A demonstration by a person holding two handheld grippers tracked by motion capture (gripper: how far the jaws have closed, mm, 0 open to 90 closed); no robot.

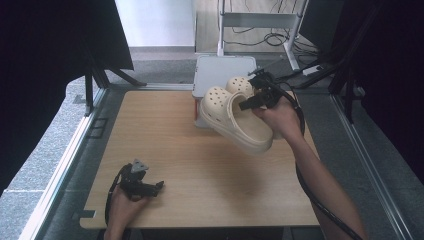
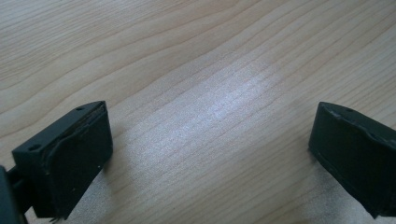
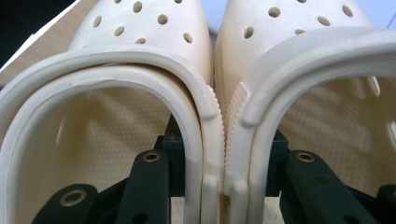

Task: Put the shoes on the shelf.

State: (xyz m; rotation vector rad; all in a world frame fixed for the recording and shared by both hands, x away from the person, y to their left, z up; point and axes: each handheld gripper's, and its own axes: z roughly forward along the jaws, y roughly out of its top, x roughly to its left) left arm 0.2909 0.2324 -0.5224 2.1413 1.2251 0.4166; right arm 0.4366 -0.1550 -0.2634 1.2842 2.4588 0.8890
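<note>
We take the table as our landmark, a pale wooden top that reaches from our edge to a white box at its far side. Above the table's far right part, just in front of that box, we hold the clogs, a cream pair with holes over the toes, pressed side by side and clear of the wood, toes pointing to the far left and heels tilted down toward us. Our right forearm runs up from the table's near right corner, wrist bent inward, and the right hand carries the right gripper at the clogs' heel end. In the right gripper view, its jaws reach one into each clog and pinch the two touching inner walls together between them. At the table's near left corner our left hand lies low, knuckles up, with the left gripper pointing right along the wood. In the left gripper view its jaws stand spread wide over bare table, with nothing between them.
</note>
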